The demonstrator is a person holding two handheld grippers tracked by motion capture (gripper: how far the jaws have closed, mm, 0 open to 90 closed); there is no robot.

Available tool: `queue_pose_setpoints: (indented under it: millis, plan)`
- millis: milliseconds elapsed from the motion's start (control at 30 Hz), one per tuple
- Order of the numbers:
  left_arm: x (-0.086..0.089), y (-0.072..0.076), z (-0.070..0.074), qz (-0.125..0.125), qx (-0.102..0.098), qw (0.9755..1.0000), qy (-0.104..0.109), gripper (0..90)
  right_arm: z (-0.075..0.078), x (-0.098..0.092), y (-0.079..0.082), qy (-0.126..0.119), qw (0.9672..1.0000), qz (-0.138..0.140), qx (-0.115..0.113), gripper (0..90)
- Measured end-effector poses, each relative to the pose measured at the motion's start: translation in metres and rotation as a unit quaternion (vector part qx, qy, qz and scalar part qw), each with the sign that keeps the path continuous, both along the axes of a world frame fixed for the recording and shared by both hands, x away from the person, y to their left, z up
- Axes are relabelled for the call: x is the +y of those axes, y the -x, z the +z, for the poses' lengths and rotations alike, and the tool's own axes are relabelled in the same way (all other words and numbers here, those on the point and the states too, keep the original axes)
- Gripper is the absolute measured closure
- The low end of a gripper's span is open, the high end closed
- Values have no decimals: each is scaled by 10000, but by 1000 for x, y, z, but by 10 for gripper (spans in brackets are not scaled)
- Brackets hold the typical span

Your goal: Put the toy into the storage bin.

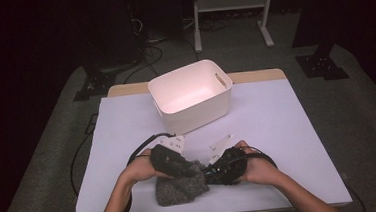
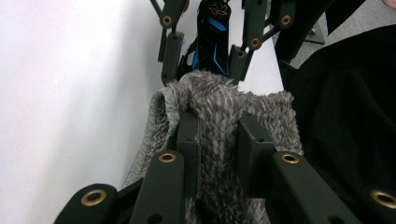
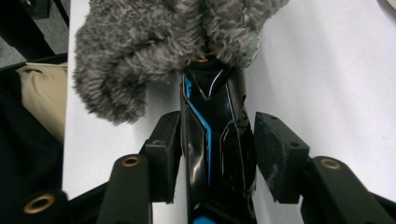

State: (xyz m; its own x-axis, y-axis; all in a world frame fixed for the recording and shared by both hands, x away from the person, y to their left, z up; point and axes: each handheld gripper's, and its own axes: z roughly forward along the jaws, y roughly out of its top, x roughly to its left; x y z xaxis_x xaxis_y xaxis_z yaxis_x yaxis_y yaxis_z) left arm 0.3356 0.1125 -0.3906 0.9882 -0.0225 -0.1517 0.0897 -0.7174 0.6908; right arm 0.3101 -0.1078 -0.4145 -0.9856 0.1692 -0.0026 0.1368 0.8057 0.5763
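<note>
Nearest you, low centre of the high view, the grey fleece cloth (image 1: 180,186) lies bunched at the table's (image 1: 288,129) front edge, and your left gripper (image 2: 218,140) is clamped on a fold of it; keep that pinch firm. Your right gripper (image 3: 212,154) has its jaws around a black object with blue lines (image 3: 212,135), one pad touching and the other just clear, so I judge you should close squarely before wiping or wrapping. Farther back, upper centre, the white bin (image 1: 191,95) stands empty, well apart.
</note>
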Motion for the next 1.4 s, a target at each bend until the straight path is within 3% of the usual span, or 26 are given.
queue_pose_setpoints:
  millis: [233, 567, 700, 833, 867, 967, 1100, 1167, 1400]
  plan:
    - [3, -1, -1, 28, 35, 10000, 52, 735, -1, 0, 1, 8, 9999, 105, -125, 548]
    - [23, -4, -10, 331, 170, 9993, 20, 734, -4, -16, 1, -398, 9992, -83, -30, 557]
    - [20, -4, -12, 246, 201, 9995, 84, 735, -4, -14, 0, -508, 9987, -69, -61, 558]
    - [24, -5, 3, 237, 102, 9995, 203, 745, 0, -8, -1, -679, 9975, -24, -182, 558]
    - [27, -4, 9, 271, 29, 9994, 225, 745, 2, -8, -2, -858, 9962, -55, -133, 558]
    - [33, -1, 28, 293, -166, 9992, 226, 748, 6, -2, -3, -1169, 9927, -69, -298, 558]
    - [35, 4, 51, 190, -365, 9989, 210, 755, 9, 8, -4, -1536, 9878, -31, -262, 558]
    - [29, 5, 53, 117, -450, 9989, 36, 754, 8, 10, -2, -1531, 9878, -23, -283, 558]
    - [16, 3, 47, 25, -392, 9992, 113, 755, 7, -9, 2, -1525, 9880, -140, -224, 557]
